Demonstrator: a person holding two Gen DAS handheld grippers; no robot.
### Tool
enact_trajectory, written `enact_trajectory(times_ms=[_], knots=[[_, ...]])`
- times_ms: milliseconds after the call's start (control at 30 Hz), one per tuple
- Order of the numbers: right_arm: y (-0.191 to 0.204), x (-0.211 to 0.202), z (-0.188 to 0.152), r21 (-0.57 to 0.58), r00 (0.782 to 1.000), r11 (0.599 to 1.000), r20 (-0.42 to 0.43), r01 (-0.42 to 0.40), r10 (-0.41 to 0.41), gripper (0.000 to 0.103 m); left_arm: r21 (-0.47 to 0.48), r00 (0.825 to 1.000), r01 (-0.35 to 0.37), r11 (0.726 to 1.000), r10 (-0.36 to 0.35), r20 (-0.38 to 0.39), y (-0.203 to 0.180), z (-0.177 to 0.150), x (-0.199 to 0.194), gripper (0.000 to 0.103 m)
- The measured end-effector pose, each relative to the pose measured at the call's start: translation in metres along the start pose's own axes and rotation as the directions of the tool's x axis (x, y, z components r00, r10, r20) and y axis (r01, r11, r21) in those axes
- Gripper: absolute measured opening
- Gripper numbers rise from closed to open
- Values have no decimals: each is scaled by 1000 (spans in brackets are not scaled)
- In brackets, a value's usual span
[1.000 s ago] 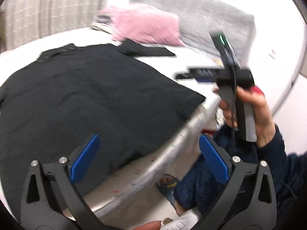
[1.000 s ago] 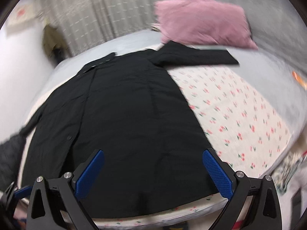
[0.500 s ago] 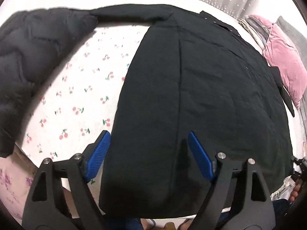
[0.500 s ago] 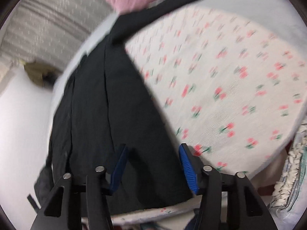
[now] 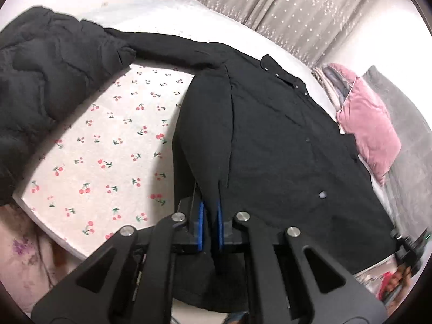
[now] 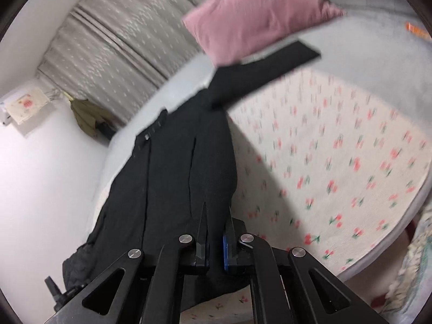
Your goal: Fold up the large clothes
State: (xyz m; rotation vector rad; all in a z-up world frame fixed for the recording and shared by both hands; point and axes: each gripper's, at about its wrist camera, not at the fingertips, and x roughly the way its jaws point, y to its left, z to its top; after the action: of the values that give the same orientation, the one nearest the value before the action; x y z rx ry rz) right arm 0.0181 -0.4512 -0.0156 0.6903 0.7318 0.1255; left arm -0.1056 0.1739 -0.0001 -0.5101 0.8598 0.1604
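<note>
Long black coat (image 5: 283, 145), button-front, spread flat and lengthwise on the cherry-print sheet (image 5: 108, 140). Collar toward the curtain end; one sleeve extends toward the pink pillow (image 6: 253, 13). Hem at the sheet's near edge, lifted into pinched ridges at both corners.

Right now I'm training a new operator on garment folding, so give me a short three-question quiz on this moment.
1. True or false: the left gripper is shut on the hem of the black coat.
2. What does the right gripper hold? A) the pink pillow B) the black coat C) nothing
3. Fill in: the puffy black jacket lies by the end of the coat's ____.

Key:
1. True. Both blue pads pinch a ridge of black fabric at the near edge.
2. B. Its jaws are closed on the coat's hem, near the cherry-print sheet; the pink pillow lies far off at the head of the bed.
3. Sleeve.
</note>
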Motion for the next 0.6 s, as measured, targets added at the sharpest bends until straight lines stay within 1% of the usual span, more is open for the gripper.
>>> enact_trajectory(times_ms=[33,67,100,133,167,200,233,267,300,333,400,467,500,533,567,600], knots=[[10,0,-1,-20,1000,999,1,26,-26,5,2,1000,-15,1000,15,-17,1,-3,2,10],[12,1,-2,-40,998,997,-3,59,-59,5,7,998,-32,999,33,-58,1,-6,10,10],[11,12,-4,-59,993,992,-36,109,-112,6,6,994,-45,999,46,-102,2,-9,17,11],[4,23,-8,-61,989,990,-65,129,-133,6,-7,990,-56,998,54,-127,5,-8,19,13],[-8,36,-14,-51,980,985,-112,162,-167,9,-33,989,-62,998,57,-133,9,-8,16,16],[-16,42,-18,-33,971,982,-149,186,-189,10,-55,991,-66,996,59,-120,11,-5,10,19],[-24,48,-21,-9,964,980,-181,196,-195,11,-63,993,-70,996,64,-97,10,-2,2,21],[-30,47,-21,12,967,983,-183,181,-176,11,-59,995,-82,995,79,-57,7,2,-11,21],[-31,44,-27,24,972,986,-172,166,-160,12,-54,995,-100,994,99,-27,0,7,-20,28],[-32,40,-21,33,977,987,-150,160,-153,13,-49,993,-113,992,114,12,-5,11,-34,40],[-23,22,-7,34,980,981,-58,192,-190,14,-53,993,-99,994,102,59,-16,18,-50,54],[-13,1,0,48,976,976,40,212,-214,18,-59,993,-78,995,83,81,-32,29,-57,55],[-8,-2,6,60,976,978,70,202,-206,19,-57,993,-70,996,75,89,-44,36,-62,55],[-4,-4,10,72,979,982,91,176,-182,26,-51,994,-49,997,54,91,-53,45,-63,55],[2,-4,16,78,984,987,97,141,-148,30,-43,995,-28,999,31,92,-68,56,-55,55],[7,0,23,79,988,990,96,114,-122,43,-23,995,6,1000,-4,96,-88,65,-57,57]])
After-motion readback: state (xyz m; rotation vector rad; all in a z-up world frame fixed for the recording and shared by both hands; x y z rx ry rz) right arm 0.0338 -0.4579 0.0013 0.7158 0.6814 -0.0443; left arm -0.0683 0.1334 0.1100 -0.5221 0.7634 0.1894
